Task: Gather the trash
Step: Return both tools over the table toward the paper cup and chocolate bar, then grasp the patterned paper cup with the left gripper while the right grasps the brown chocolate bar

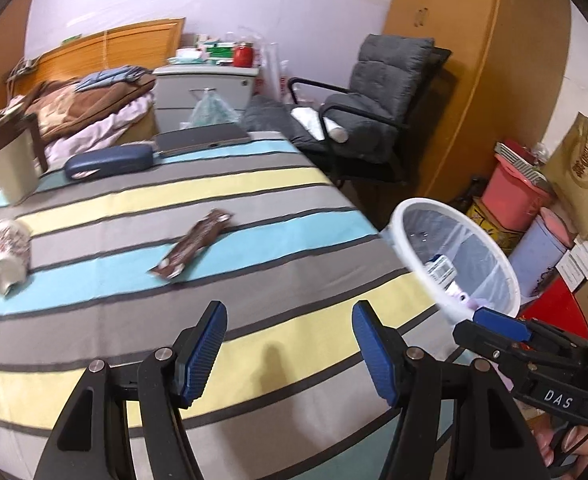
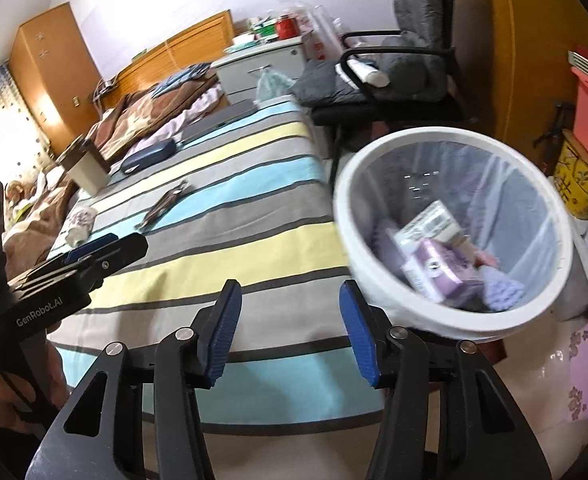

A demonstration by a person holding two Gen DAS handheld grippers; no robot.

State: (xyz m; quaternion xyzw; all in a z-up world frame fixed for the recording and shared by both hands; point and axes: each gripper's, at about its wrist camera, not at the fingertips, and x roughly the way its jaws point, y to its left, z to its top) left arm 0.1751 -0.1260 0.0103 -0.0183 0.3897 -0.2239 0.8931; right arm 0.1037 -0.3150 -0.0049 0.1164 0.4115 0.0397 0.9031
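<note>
Both tools are empty. The left tool (image 1: 290, 350) hangs over the near end of the striped cloth (image 1: 254, 344), its pads spread wide with nothing between them. The right tool (image 2: 290, 330) is parted to a similar width, also holding nothing, and sits just beside the white bin (image 2: 454, 324) at the bench's right edge.

Location of remaining trash:
- A brown wrapper (image 1: 192, 244) lies flat on the cloth, mid-bench, ahead and left of the left tool.
- A crumpled paper cup (image 1: 8, 254) lies on its side near the left edge, well apart from the wrapper.
- The bin already holds a purple carton (image 2: 440, 270) and other packaging.

Probable hazards:
1. The wrapper is thin and lies flush on the fabric. A descent that is too deep likely pinches the cloth with it, and lifting then drags the cloth and whatever stands on it.
2. A shallow closure likely slides off the glossy film and leaves the wrapper in place.
3. The cup is light and round; contact from one pad only may roll it off the left edge.
4. A blue case (image 1: 108, 160) and a beige container (image 1: 12, 170) stand at the far end. They do not look like trash; a careless reach could strike them.
5. The bin stands at the bench edge, close to the right tool. A sideways swing could tip it and spill its contents.
</note>
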